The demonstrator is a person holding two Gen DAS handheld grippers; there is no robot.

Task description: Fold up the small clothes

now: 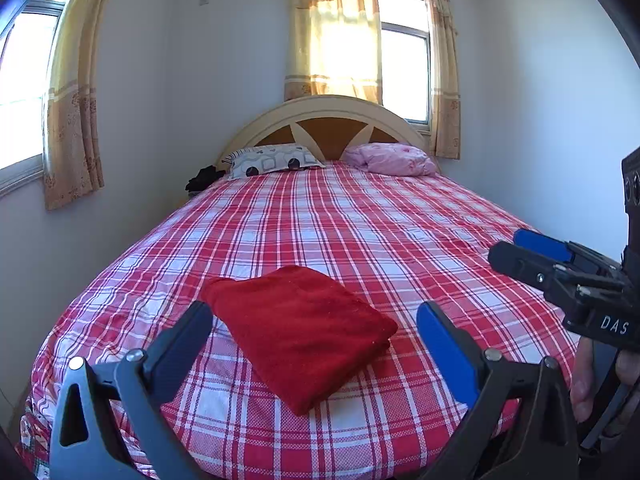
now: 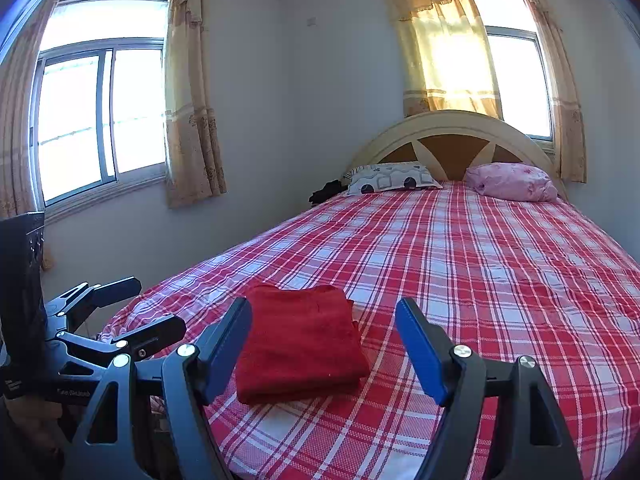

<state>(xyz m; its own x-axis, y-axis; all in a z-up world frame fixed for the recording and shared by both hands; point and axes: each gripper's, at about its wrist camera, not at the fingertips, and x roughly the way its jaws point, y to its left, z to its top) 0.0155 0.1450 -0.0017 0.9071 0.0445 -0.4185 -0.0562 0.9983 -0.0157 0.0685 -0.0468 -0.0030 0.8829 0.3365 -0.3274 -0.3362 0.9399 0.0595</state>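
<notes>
Holding both sets of fingers spread and empty, you have the red garment [image 1: 298,332] lying folded on the bed [image 1: 400,240] just ahead between the left gripper [image 1: 314,320] fingers; the fold appears complete, so withdraw the right gripper [image 2: 324,320] too.

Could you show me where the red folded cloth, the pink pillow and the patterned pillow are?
red folded cloth [image 1: 298,332]: left wrist view, middle of its top face.
pink pillow [image 1: 390,159]: left wrist view, centre of the pillow.
patterned pillow [image 2: 392,177]: right wrist view, middle of its top.

Red fleece garment [image 1: 304,332] folded into flat rectangle, lying on bed.
</notes>
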